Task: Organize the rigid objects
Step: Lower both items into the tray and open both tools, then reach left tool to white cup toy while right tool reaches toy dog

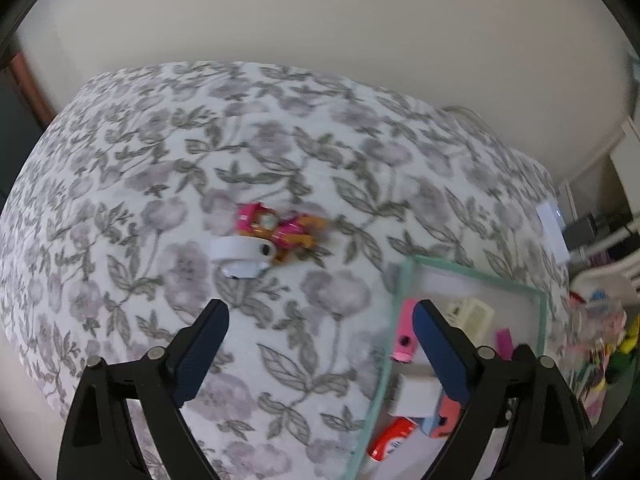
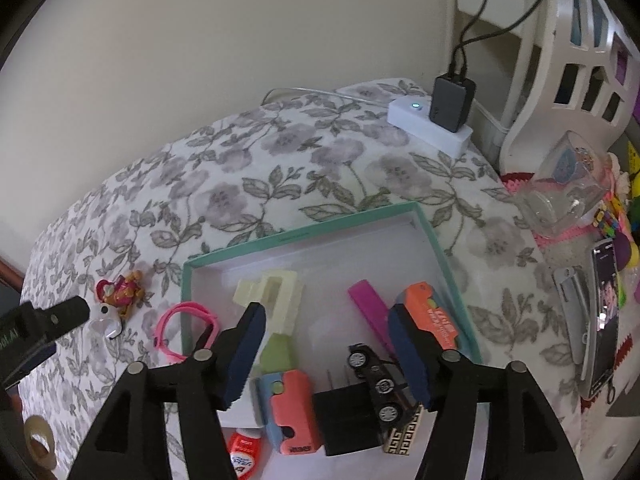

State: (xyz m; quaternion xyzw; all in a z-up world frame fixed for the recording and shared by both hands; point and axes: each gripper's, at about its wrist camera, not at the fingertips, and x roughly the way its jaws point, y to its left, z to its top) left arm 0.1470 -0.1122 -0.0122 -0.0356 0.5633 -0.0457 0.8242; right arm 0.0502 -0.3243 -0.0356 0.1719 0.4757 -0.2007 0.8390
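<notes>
A teal-rimmed box (image 2: 304, 232) with a white floor lies on a floral cloth and holds several small items: a cream clip (image 2: 276, 292), a purple strip (image 2: 370, 312), an orange block (image 2: 430, 312), a black toy car (image 2: 378, 384), a pink-and-blue holder (image 2: 294, 412). A pink and orange toy figure (image 1: 280, 232) on a white base (image 1: 240, 256) lies on the cloth left of the box (image 1: 404, 280). My left gripper (image 1: 320, 320) is open, just short of the figure. My right gripper (image 2: 326, 330) is open and empty above the box. A pink band (image 2: 180, 330) lies by the box's left wall.
A white power strip (image 2: 430, 124) with a black charger stands at the back right. A clear glass mug (image 2: 568, 188), a phone (image 2: 604, 312) and colourful clutter sit to the right. A tape roll (image 2: 40, 440) lies at the lower left. A wall runs behind the surface.
</notes>
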